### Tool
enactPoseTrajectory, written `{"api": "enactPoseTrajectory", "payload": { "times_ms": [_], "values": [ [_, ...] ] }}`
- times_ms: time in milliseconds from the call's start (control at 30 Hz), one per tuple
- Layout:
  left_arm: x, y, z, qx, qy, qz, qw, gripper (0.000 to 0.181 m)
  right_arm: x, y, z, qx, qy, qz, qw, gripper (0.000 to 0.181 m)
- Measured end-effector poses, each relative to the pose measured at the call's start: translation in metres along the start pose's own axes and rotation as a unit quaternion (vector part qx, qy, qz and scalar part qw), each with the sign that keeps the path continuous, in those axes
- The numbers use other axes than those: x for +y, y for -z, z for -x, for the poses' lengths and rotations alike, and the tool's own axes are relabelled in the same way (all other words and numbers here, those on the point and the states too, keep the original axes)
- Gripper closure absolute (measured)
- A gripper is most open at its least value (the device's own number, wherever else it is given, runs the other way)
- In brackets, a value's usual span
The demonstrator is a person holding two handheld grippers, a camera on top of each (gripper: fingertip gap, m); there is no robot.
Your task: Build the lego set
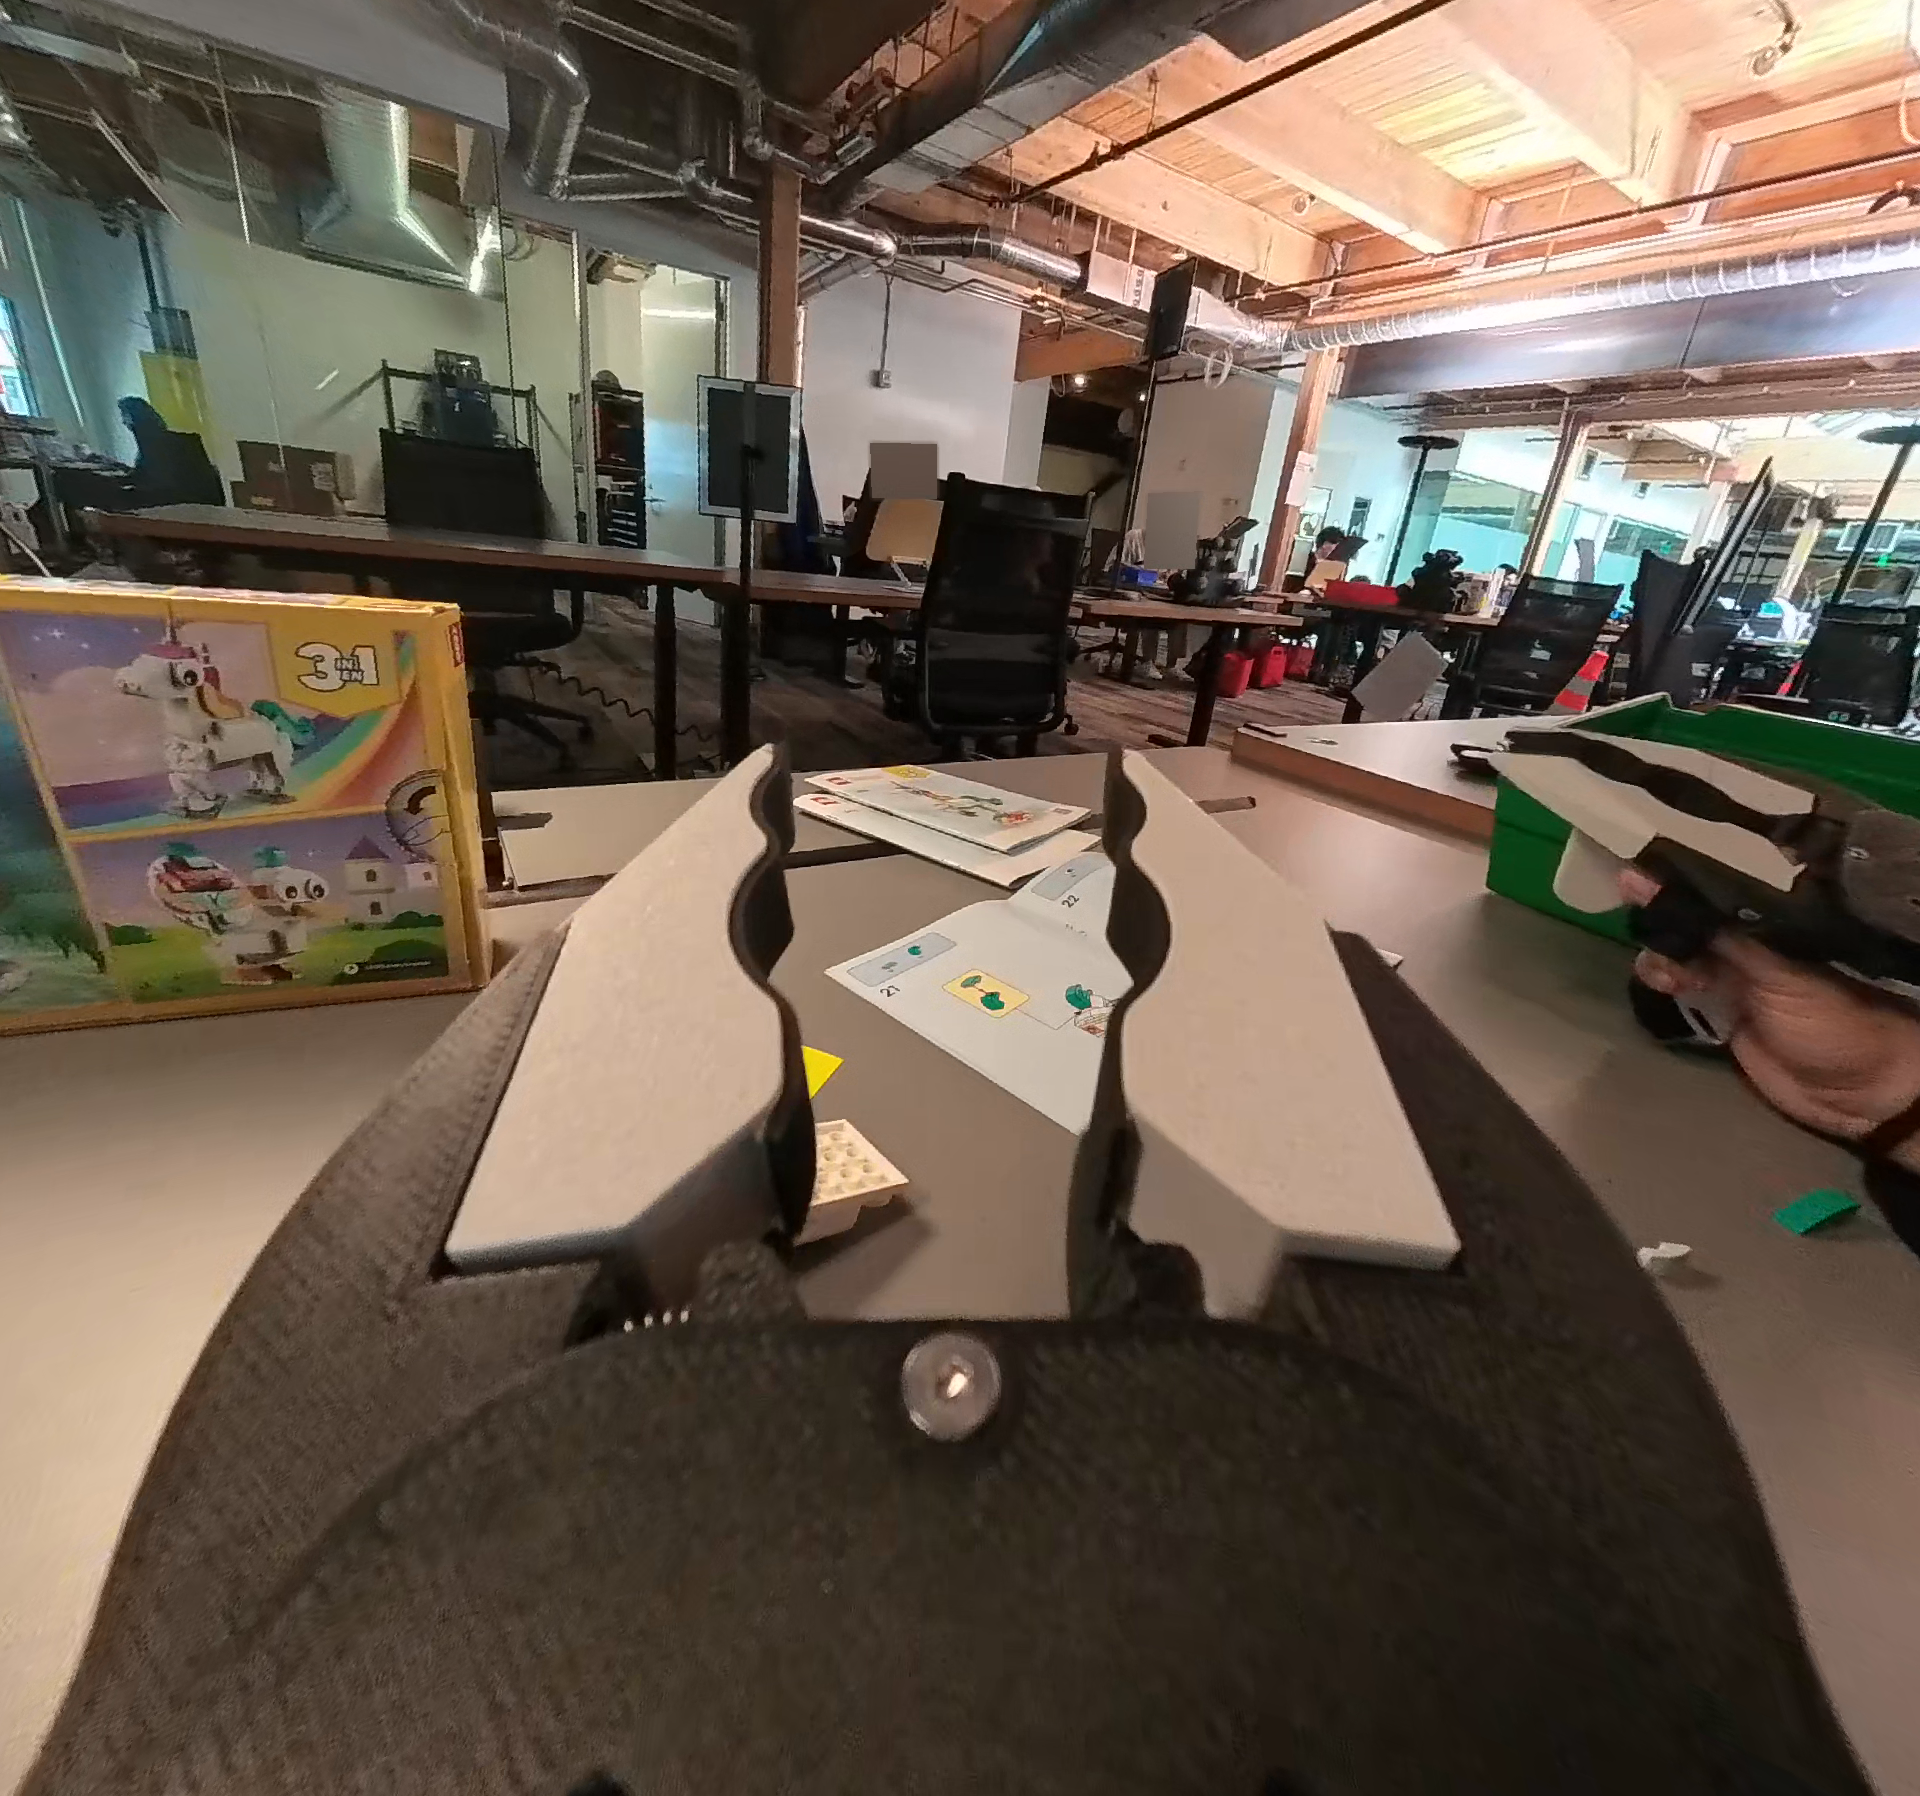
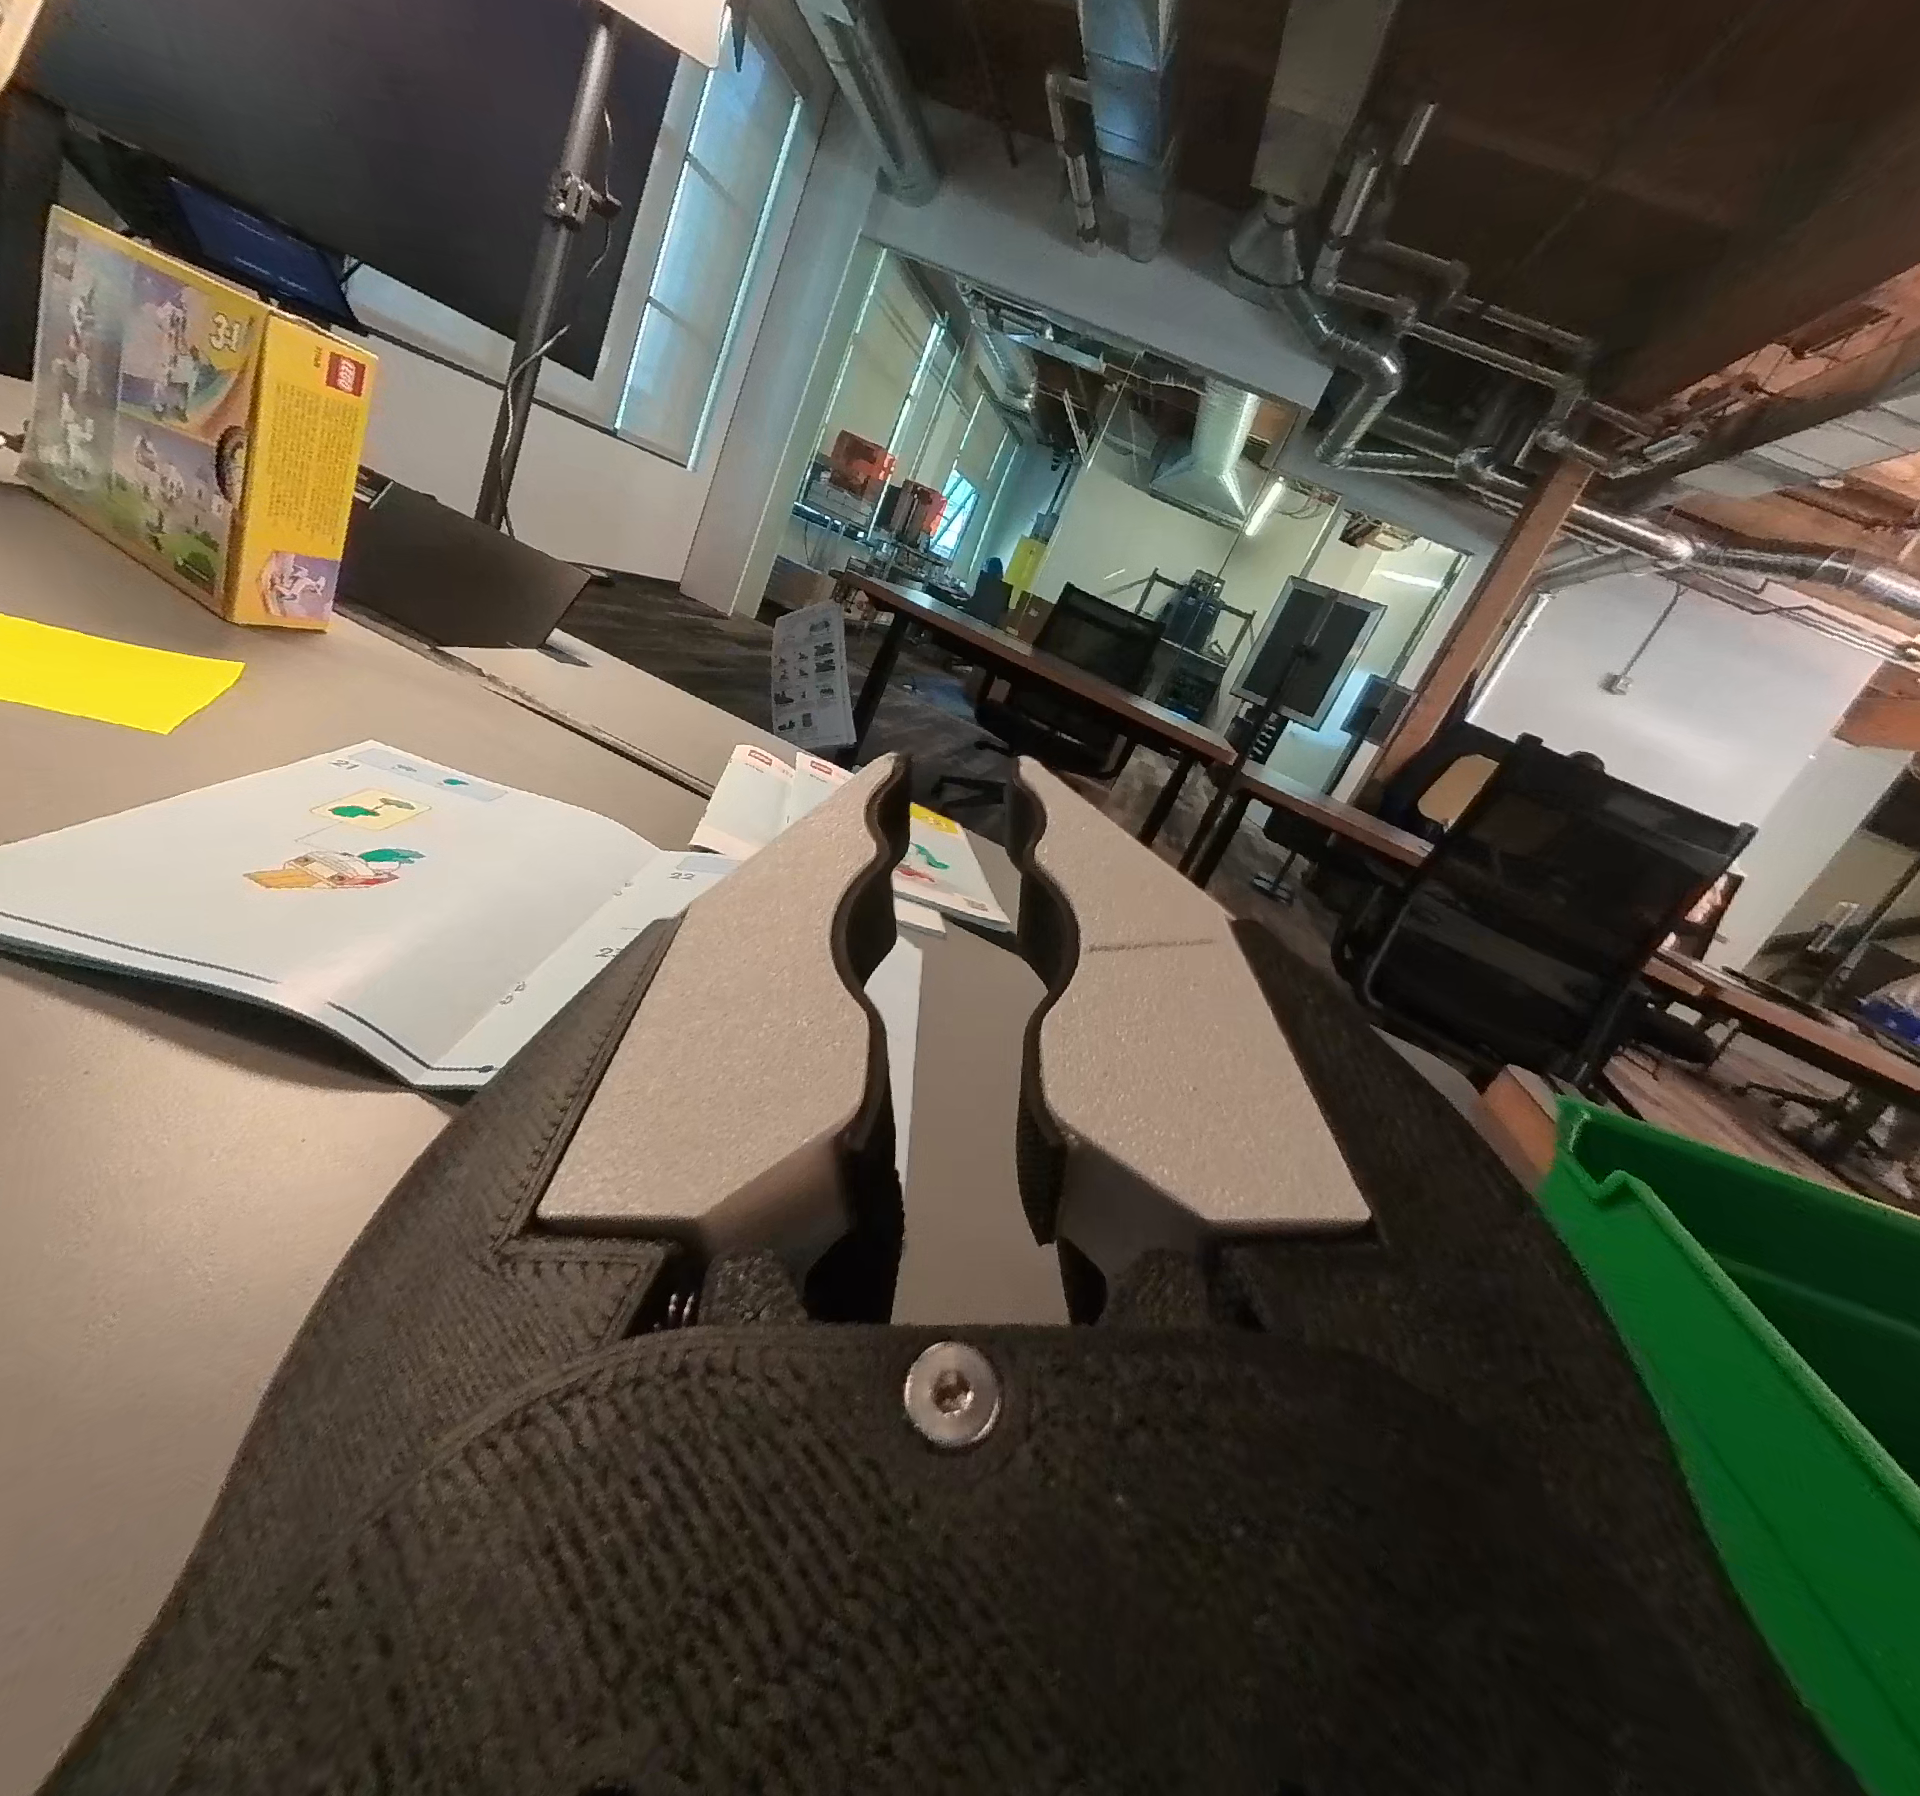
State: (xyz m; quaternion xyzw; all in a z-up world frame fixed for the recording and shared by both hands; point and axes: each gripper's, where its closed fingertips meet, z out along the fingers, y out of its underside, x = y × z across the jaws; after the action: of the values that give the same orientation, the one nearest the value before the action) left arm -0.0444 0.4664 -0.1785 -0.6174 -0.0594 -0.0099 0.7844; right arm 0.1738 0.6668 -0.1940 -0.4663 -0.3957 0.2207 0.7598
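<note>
Both grippers, left and right, hold nothing, jaws spread. White brick lies at left's seven o'clock, booklet ahead.

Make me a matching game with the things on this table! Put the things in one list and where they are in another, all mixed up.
Things:
1. white Lego brick
2. open instruction booklet
3. Lego box
4. green bin

Places:
A. standing upright at the table's left side
B. at the right, beside the right tongs
C. lying flat, seen between the open fingers of the left tongs
D. close under the left finger of the left tongs

Pairs: 1-D, 2-C, 3-A, 4-B
</note>
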Motion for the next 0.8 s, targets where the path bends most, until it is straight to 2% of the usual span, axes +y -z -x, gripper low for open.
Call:
{"api": "enactPoseTrajectory", "payload": {
  "times_ms": [800],
  "values": [
    [0.0075,-0.0027,0.0001,0.004,0.022,0.013,1.0,0.123,0.0042,-0.0004,0.0066,-0.016,-0.004,0.014,1.0,0.167]
  ]
}}
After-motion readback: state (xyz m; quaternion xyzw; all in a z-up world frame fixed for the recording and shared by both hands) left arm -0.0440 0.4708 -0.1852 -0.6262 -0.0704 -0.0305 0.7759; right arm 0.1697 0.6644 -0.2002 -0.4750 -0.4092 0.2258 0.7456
